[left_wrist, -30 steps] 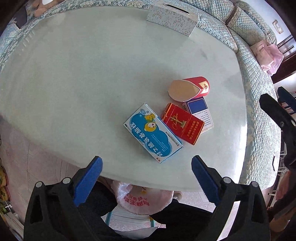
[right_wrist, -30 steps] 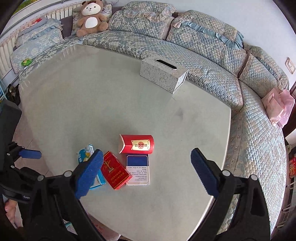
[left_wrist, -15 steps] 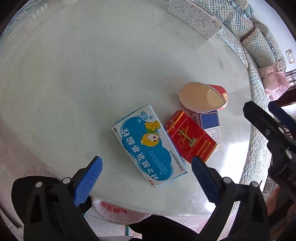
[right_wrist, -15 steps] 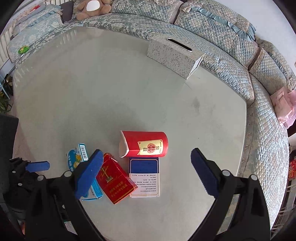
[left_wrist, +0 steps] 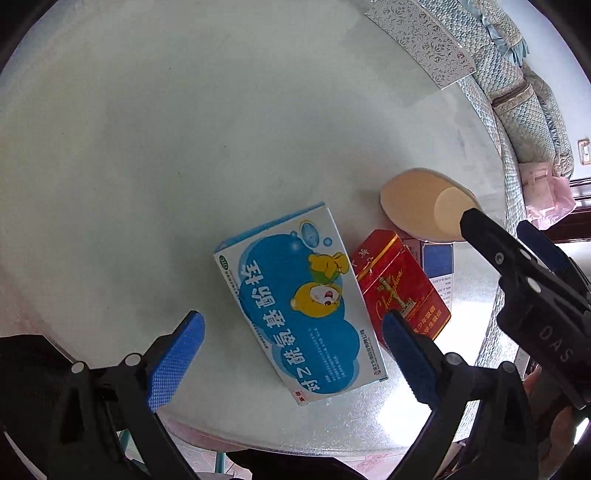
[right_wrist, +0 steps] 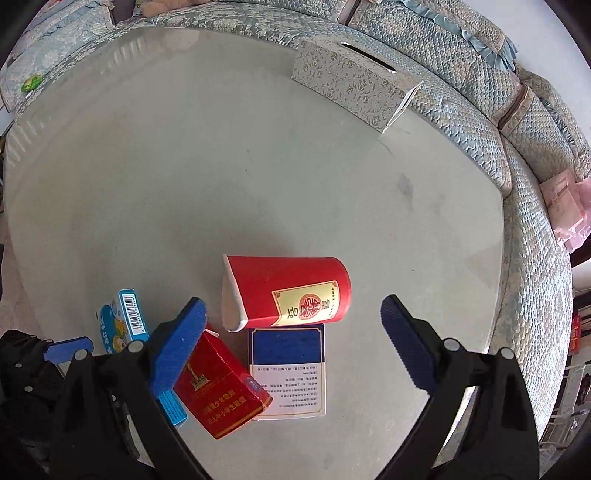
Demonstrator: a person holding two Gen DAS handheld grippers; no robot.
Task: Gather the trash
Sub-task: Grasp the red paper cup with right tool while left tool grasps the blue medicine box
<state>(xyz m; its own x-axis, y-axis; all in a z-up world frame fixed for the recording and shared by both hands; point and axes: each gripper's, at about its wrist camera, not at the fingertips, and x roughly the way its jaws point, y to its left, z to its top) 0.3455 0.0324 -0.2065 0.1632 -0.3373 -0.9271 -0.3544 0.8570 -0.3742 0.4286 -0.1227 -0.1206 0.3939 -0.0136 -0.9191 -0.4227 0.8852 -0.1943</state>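
Observation:
Four pieces of trash lie together on the round glass table (left_wrist: 147, 147). A blue cartoon-bear box (left_wrist: 299, 306) (right_wrist: 125, 321) lies flat, and my left gripper (left_wrist: 291, 358) hovers open just above its near end. Beside it sit a red cigarette pack (left_wrist: 400, 288) (right_wrist: 218, 395) and a blue-and-white pack (right_wrist: 288, 369) (left_wrist: 439, 266). A red paper cup (right_wrist: 288, 291) (left_wrist: 424, 206) lies on its side behind them. My right gripper (right_wrist: 293, 339) is open above the cup and the packs, holding nothing.
A patterned tissue box (right_wrist: 354, 81) (left_wrist: 421, 33) stands at the table's far edge. A curved blue-green sofa (right_wrist: 535, 206) wraps the far and right sides, with pink bags (right_wrist: 565, 206) on it. The near table edge (left_wrist: 295, 443) lies just below my left gripper.
Both grippers have come down and forward toward the trash, which now looks larger. The left one has closed in on the blue box; the right one now hangs over the cup and packs.

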